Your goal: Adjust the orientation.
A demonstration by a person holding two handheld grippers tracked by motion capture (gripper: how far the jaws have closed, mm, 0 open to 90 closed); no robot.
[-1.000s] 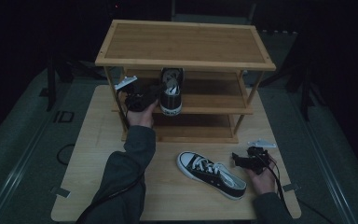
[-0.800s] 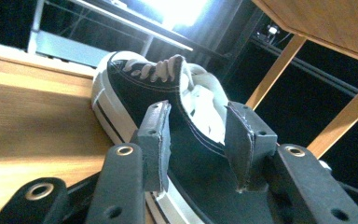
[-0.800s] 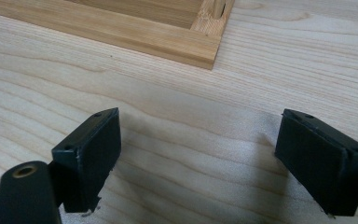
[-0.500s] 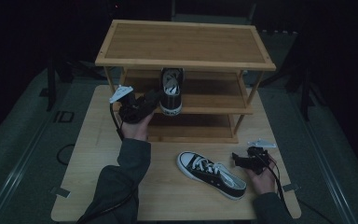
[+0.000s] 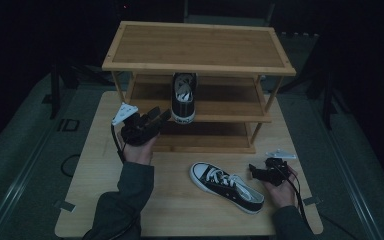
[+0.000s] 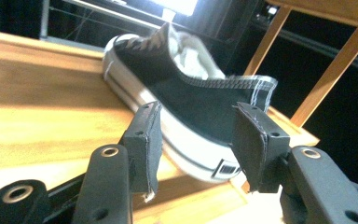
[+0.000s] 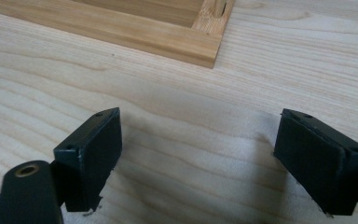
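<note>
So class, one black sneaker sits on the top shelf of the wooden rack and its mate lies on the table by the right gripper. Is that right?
Not quite. The high view shows that sneaker on the middle shelf of the rack; the top shelf is bare. The other sneaker does lie on the table by the right gripper.

Each hand carries a black tool. The left tool (image 5: pixel 157 116), at centre left of the high view, has a pale grey three-cornered plate (image 5: pixel 125 112) on top and a dark cable trailing beside the wrist. In its own view its jaws are flat black blocks with stitched pads (image 6: pixel 145 140) and brass-ringed screw holes. The right tool (image 5: pixel 253 171), at lower right, bears a like plate (image 5: pixel 281 154) and cable. Both arms wear dark grey sleeves (image 5: pixel 125 202).
</note>
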